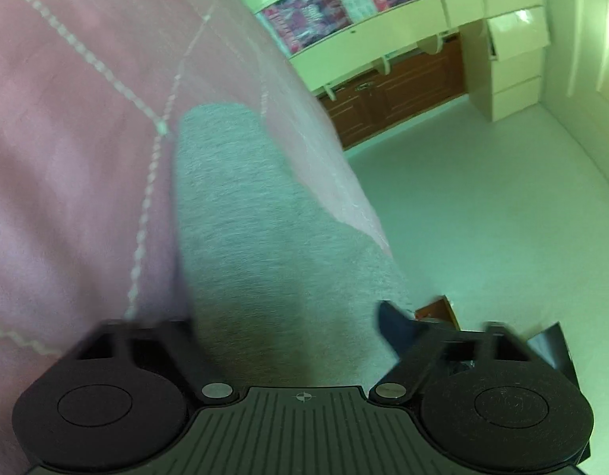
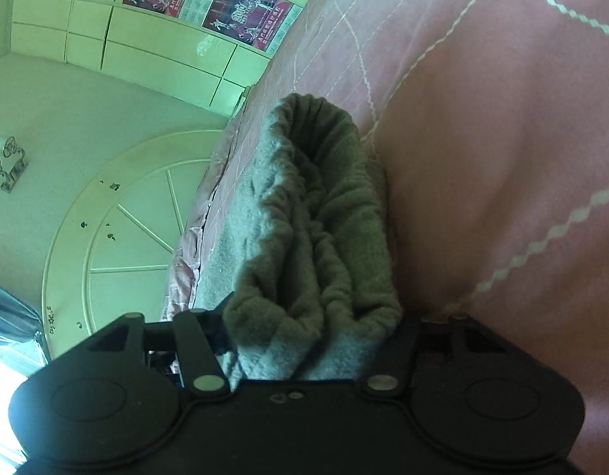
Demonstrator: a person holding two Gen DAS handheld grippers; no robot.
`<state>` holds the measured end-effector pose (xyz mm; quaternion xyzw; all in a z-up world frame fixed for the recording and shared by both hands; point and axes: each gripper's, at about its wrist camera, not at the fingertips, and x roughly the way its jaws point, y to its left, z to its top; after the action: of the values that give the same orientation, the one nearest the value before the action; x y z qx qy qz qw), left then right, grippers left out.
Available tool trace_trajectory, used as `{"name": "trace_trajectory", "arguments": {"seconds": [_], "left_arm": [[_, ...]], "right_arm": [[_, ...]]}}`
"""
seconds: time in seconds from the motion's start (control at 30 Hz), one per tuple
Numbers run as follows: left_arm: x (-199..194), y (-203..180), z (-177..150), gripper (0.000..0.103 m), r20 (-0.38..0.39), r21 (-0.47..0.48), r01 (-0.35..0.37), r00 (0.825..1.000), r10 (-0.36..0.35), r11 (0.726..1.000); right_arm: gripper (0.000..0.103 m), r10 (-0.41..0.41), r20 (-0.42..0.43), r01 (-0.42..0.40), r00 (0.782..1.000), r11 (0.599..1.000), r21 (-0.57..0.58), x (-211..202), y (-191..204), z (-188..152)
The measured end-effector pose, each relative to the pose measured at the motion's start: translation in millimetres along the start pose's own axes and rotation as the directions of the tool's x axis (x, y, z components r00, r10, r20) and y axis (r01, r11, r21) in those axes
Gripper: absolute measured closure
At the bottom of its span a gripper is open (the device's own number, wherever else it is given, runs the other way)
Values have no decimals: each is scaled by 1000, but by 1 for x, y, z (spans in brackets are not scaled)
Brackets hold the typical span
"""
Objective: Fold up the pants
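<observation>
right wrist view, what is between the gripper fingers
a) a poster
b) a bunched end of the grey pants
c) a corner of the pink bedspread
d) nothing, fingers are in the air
b: in the right wrist view the right gripper has a bunched, wrinkled end of the grey pants running up between its fingers, with the pink bedspread lying behind and beside the fabric.

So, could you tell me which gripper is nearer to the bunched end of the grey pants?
Right. The right gripper has the bunched end of the pants between its fingers; the left gripper sits over a flat stretch, no bunched end in its view.
</observation>
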<state>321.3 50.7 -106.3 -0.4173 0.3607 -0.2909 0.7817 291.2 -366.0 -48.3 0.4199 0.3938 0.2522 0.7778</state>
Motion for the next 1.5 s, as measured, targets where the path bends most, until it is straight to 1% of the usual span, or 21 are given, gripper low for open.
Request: {"name": "trace_trajectory", "arguments": {"seconds": [0.03, 0.2, 0.3, 0.47, 0.57, 0.63, 0.67, 0.7, 0.73, 0.77, 0.83, 0.93, 1.0, 1.03, 1.1, 1.17, 1.23, 1.27, 1.33, 1.4, 1.5], "left_arm": [[2, 8, 0, 69, 1, -33, -12, 1000, 12, 999], [7, 9, 0, 69, 58, -73, 100, 994, -96, 992], [12, 1, 17, 70, 87, -44, 133, 988, -129, 990], [16, -1, 77, 70, 149, -17, 163, 976, -158, 987], [27, -2, 125, 70, 178, 26, 131, 975, -134, 991], [39, 7, 151, 70, 195, 32, 89, 976, -93, 996], [46, 21, 162, 68, 199, 8, 55, 978, -56, 998], [55, 36, 167, 54, 200, -24, -3, 980, 8, 1000], [63, 54, 169, 50, 192, -52, -98, 976, 106, 994], [68, 70, 164, 65, 195, -45, -111, 974, 118, 993], [58, 81, 158, 65, 263, -49, 7, 965, 7, 999], [58, 83, 161, 63, 267, -63, 46, 963, -27, 997], [50, 76, 151, 56, 295, -39, 7, 956, 5, 999], [42, 72, 143, 52, 321, -22, -12, 947, 19, 1000], [25, 56, 130, 27, 343, 30, -64, 938, 50, 998], [4, 33, 113, 14, 364, 135, -163, 926, 105, 977], [-17, 15, 94, 13, 314, 248, -237, 937, 154, 939], [-19, 6, 84, 13, 285, 299, -282, 938, 196, 912], [-26, -8, 65, 13, 256, 401, -349, 930, 263, 847], [-19, -19, 63, 13, 250, 456, -432, 901, 354, 778], [-14, -23, 66, 14, 237, 478, -527, 848, 475, 702]], "right_arm": [[55, 14, 10, -14, 1000, 1000, -1, -2, 2, 0], [58, 83, 33, -82, 996, 996, -47, -6, 22, 7], [58, 111, 29, -108, 993, 990, -90, 1, 41, 24], [59, 149, 19, -144, 989, 978, -153, 35, 69, 76], [59, 155, 34, -148, 987, 978, -149, 67, 72, 111], [58, 113, 61, -104, 992, 986, -127, 92, 60, 130], [52, 53, 88, -42, 995, 991, -126, 102, 51, 135], [33, -54, 115, 68, 992, 991, -117, 113, 38, 136], [27, -177, 129, 187, 976, 980, -70, 121, 21, 136], [36, -166, 145, 172, 975, 985, -32, 121, 5, 134], [37, -68, 187, 70, 980, 998, -3, 110, -8, 129], [41, 18, 202, -21, 979, 1000, 14, 92, -18, 123], [34, 56, 265, -71, 963, 996, 46, 74, -20, 120], [32, 46, 293, -61, 955, 997, 40, 65, -18, 118], [24, -1, 335, 6, 942, 1000, -12, 50, -5, 112], [16, -117, 380, 159, 918, 984, -80, 36, 9, 107], [16, -224, 382, 286, 897, 952, -113, 37, 17, 104], [16, -252, 381, 321, 890, 938, -130, 41, 21, 101], [17, -249, 359, 323, 900, 932, -163, 47, 24, 94], [17, -248, 334, 320, 909, 931, -177, 61, 26, 89], [17, -248, 331, 317, 911, 932, -175, 66, 25, 81]]}}
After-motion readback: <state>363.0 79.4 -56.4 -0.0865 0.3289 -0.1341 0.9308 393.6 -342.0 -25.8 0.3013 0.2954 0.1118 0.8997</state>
